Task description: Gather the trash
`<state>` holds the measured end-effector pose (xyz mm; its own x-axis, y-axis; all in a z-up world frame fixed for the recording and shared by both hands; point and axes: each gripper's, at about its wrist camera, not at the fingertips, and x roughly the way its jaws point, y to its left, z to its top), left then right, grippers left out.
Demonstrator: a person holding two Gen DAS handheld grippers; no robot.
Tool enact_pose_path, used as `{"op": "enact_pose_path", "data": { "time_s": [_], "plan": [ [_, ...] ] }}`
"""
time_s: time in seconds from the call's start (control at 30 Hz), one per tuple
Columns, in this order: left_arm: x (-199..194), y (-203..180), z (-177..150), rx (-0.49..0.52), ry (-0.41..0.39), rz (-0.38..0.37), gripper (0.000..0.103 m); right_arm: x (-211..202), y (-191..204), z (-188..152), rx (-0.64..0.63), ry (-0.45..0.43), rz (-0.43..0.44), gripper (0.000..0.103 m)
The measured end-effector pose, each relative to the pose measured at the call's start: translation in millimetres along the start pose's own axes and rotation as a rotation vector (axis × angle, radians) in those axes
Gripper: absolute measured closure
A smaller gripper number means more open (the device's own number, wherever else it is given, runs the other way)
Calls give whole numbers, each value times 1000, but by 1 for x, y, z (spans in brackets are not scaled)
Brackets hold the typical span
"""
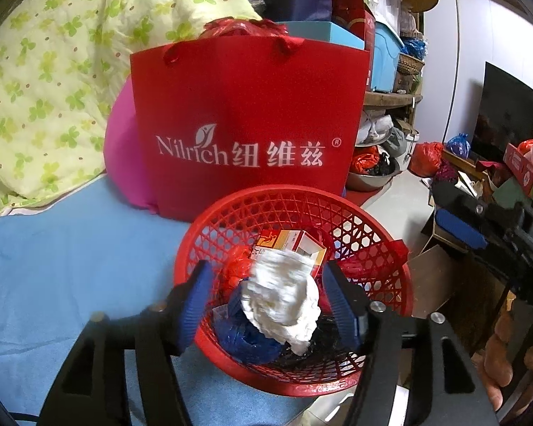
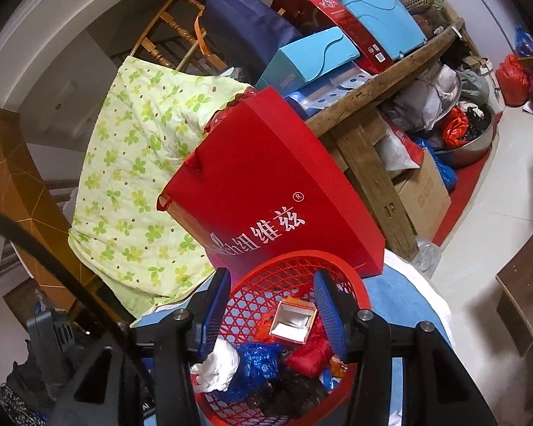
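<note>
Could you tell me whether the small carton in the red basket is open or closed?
Open: the carton lies in the basket, its end flaps apart and pale interior showing.

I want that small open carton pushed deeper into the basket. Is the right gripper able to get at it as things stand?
Probably yes. The right gripper is open just above the red basket, and the open carton lies on top of the trash between its fingers, with nothing covering it.

A round red plastic lattice basket [image 1: 295, 213] sits on a blue cloth, holding the trash — a crumpled white paper wad [image 1: 284, 301] on top, blurred and possibly in mid-fall, an open-ended small cardboard box [image 1: 291, 245], a scrunched blue plastic bag [image 2: 256, 362] and red plastic wrappers [image 2: 309, 351] beneath.
</note>
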<state>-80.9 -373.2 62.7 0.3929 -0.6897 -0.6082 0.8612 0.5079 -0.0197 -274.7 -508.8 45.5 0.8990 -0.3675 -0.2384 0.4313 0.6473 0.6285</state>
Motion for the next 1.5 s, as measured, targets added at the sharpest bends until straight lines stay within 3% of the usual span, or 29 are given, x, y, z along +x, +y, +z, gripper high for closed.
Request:
{"op": "enact_pose_path", "data": {
  "time_s": [0.47,0.73,1.5],
  "plan": [
    [-25,9,-2,-26,-39,64,21,-15,13,-12,-89,-2,-36,44],
    [-41,13,-8,1,-58,113,19,-18,23,-18,-115,8,-35,44],
    [-95,55,-35,-70,-54,242,17,-20,86,-47,-245,73,-19,37]
  ]
}}
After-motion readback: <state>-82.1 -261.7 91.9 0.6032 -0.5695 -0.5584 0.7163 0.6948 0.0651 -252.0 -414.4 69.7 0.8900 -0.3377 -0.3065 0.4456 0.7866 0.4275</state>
